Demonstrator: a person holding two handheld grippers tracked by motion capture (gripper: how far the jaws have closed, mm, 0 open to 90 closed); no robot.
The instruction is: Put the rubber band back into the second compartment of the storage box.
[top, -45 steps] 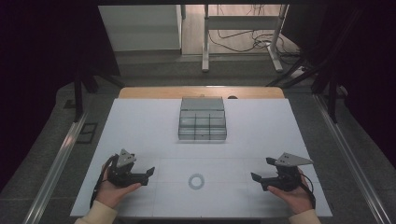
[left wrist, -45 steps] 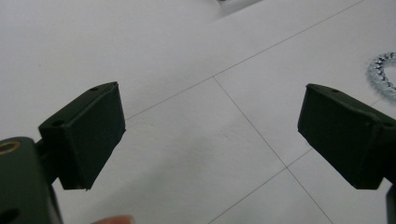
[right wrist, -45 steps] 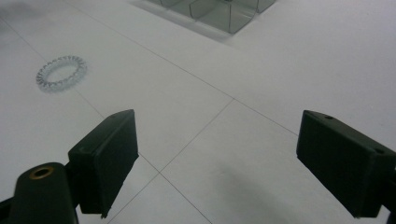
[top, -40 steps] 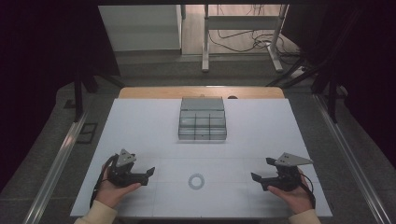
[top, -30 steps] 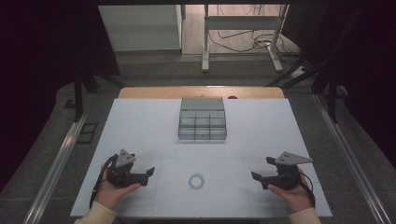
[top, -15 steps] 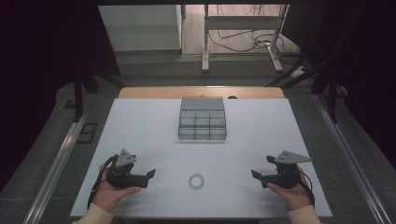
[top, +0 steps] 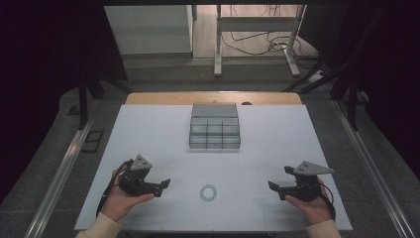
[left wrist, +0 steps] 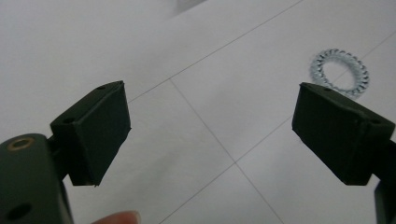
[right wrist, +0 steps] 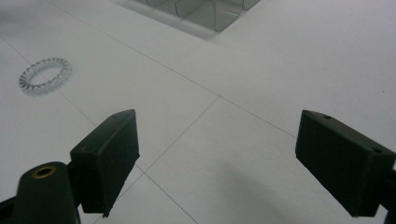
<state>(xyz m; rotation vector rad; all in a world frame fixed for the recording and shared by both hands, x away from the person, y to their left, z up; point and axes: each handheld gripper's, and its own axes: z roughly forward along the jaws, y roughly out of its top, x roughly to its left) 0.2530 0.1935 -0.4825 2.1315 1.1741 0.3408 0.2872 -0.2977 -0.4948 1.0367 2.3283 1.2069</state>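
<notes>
While both grippers gape, what looks like a coiled ring lies between.

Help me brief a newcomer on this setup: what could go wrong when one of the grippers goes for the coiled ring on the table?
The clear coil ring lies flat on the white table and is pale against it, so the open left gripper may misjudge it and close on nothing. Being flat, it could slide away when nudged. Both the left and the open right gripper point toward it, so they might collide if both reach.
</notes>
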